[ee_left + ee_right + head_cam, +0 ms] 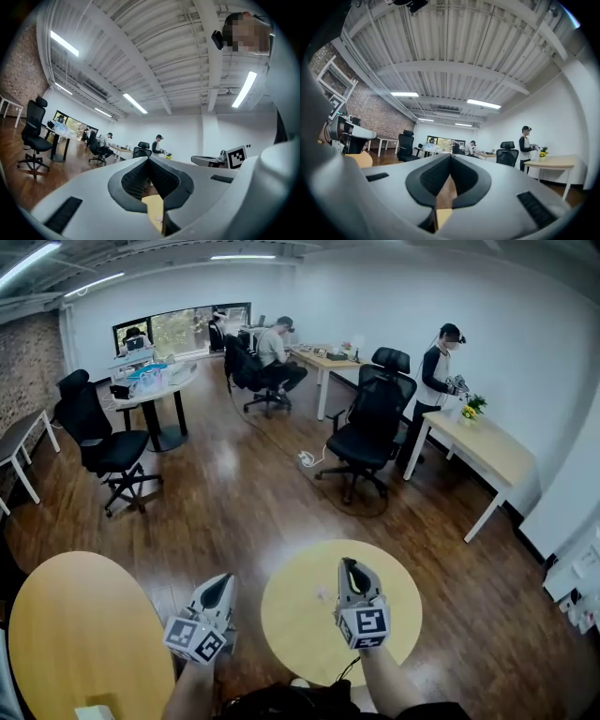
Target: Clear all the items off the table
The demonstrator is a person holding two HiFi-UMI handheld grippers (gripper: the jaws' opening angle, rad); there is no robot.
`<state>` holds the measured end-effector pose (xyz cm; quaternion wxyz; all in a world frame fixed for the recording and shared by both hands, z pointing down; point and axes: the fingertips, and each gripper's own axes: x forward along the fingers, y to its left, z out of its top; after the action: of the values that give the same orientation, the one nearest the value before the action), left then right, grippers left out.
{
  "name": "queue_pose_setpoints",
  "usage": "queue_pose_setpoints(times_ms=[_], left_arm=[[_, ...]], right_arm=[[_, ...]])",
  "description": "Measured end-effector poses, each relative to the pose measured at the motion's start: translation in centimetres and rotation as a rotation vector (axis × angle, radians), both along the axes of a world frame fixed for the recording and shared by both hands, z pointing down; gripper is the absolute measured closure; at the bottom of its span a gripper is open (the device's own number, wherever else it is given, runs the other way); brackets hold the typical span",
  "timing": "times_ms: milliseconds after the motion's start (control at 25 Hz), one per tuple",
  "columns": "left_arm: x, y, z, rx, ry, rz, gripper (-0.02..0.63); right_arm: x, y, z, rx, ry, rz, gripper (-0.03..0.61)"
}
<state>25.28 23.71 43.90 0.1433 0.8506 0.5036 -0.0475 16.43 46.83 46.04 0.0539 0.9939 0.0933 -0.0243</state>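
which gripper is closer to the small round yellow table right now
Right. The right gripper hangs over the small round table; the left gripper is past its left edge, above the floor.

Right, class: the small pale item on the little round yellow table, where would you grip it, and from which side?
The small pale item seems to lie flat on the round table, so no side offers purchase. I'd come from above with the right gripper, now shut, and pinch across its middle.
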Motion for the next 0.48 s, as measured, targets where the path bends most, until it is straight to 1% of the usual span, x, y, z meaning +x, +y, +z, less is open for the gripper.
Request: queue_pose_setpoints(times_ms=[160,240,400,440,480], left_arm=[[-1.1,3.1,1.0,0.067,0.017,0.066,0.623],[-1.0,3.7,1.9,0.076,-0.007,0.075,0.623],[-1.0,4.5,4.6,0.095,-0.072,0.072,0.623],[-1.1,4.7,5.5,0.105,-0.089,0.072,0.623],[-1.1,4.8,6.4,0.115,-0.107,0.07,0.623]], right_arm=[[-2.0,2.5,1.4,0.028,-0.023,0.063,0.575],[-2.4,3.1,2.3,0.031,-0.045,0.069,0.575],[-2.6,3.7,5.1,0.045,-0.103,0.036,0.574],[-2.5,3.8,6.2,0.057,-0.13,0.023,0.544],[-2.3,3.9,7.4,0.072,-0.164,0.007,0.502]])
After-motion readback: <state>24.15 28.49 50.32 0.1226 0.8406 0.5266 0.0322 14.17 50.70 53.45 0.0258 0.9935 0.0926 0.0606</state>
